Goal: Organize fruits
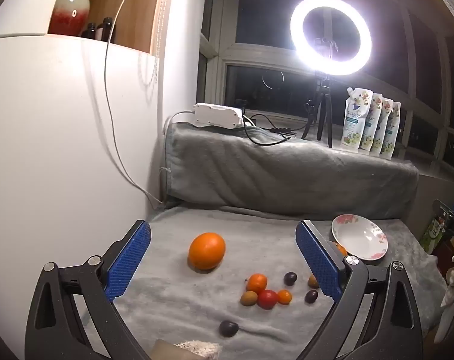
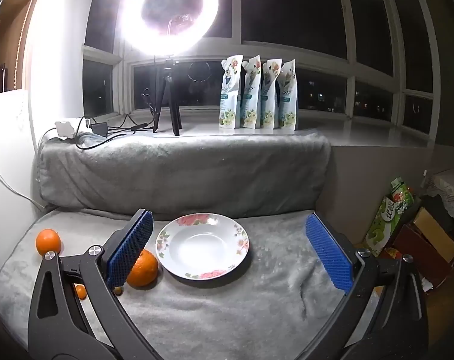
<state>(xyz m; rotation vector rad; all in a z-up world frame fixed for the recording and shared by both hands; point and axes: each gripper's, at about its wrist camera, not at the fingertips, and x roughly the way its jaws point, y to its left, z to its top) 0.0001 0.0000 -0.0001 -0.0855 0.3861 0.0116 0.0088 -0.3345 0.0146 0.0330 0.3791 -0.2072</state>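
My left gripper (image 1: 223,240) is open above the grey blanket (image 1: 172,309), nothing between its blue pads (image 1: 127,264). A large orange (image 1: 206,251) lies ahead of it. To the right sits a cluster of small fruits: a tangerine (image 1: 257,283), a red tomato (image 1: 267,299), a small orange fruit (image 1: 284,296), a greenish one (image 1: 248,298) and dark plums (image 1: 290,278). Another dark plum (image 1: 228,328) lies nearer. My right gripper (image 2: 230,231) is open and empty over the white floral plate (image 2: 242,240), which holds nothing. A second orange (image 2: 144,268) touches the plate's left side.
A ring light on a tripod (image 1: 330,34) and several refill pouches (image 2: 258,90) stand on the raised blanket-covered ledge (image 2: 181,168). A white power strip (image 1: 217,115) with cables lies at the ledge's left. Boxes and packages (image 2: 419,240) sit beyond the blanket's right edge. A white wall (image 1: 61,150) bounds the left.
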